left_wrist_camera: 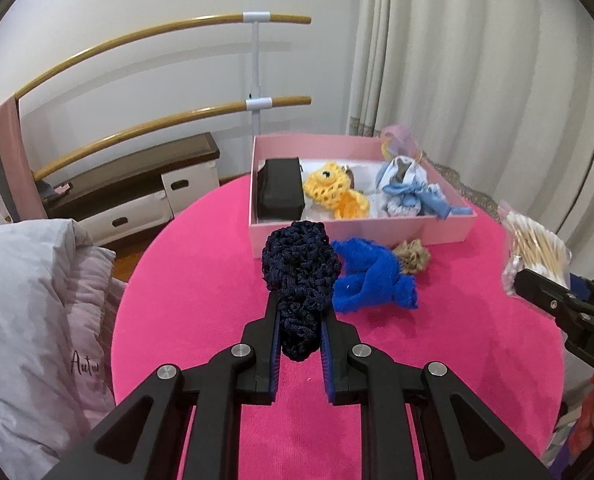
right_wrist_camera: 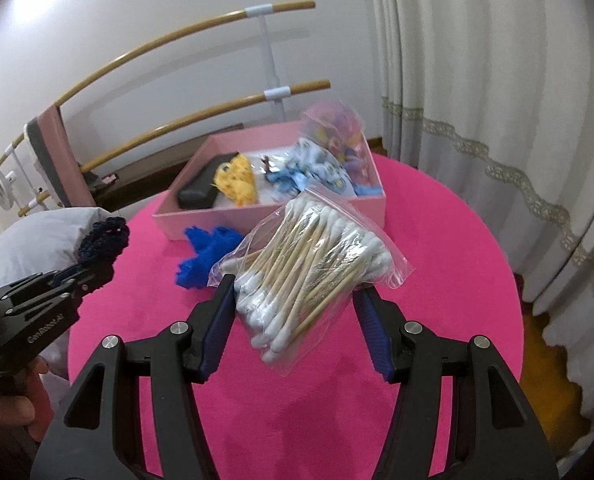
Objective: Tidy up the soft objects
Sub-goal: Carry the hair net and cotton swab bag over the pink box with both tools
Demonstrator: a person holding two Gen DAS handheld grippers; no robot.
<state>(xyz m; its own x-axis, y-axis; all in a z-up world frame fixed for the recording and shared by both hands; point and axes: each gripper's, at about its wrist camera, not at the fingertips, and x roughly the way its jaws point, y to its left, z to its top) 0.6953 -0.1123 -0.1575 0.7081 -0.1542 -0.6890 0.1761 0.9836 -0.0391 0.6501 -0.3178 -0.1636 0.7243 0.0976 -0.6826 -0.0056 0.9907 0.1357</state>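
Cotton-swab bag (right_wrist_camera: pixel 313 256) between right gripper (right_wrist_camera: pixel 293 292) jaws

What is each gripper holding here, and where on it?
Left gripper: navy crocheted piece, by its lower end. Right gripper: cotton swab bag, across its lower half.

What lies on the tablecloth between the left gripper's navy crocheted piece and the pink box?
Mostly bare pink cloth; the blue fabric bundle and a tan scrunchie lie just right of that line, seen in the left wrist view.

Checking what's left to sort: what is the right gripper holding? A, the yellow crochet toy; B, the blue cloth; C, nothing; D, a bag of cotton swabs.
D: the right gripper is clamped on the bag of cotton swabs, lifted above the table.
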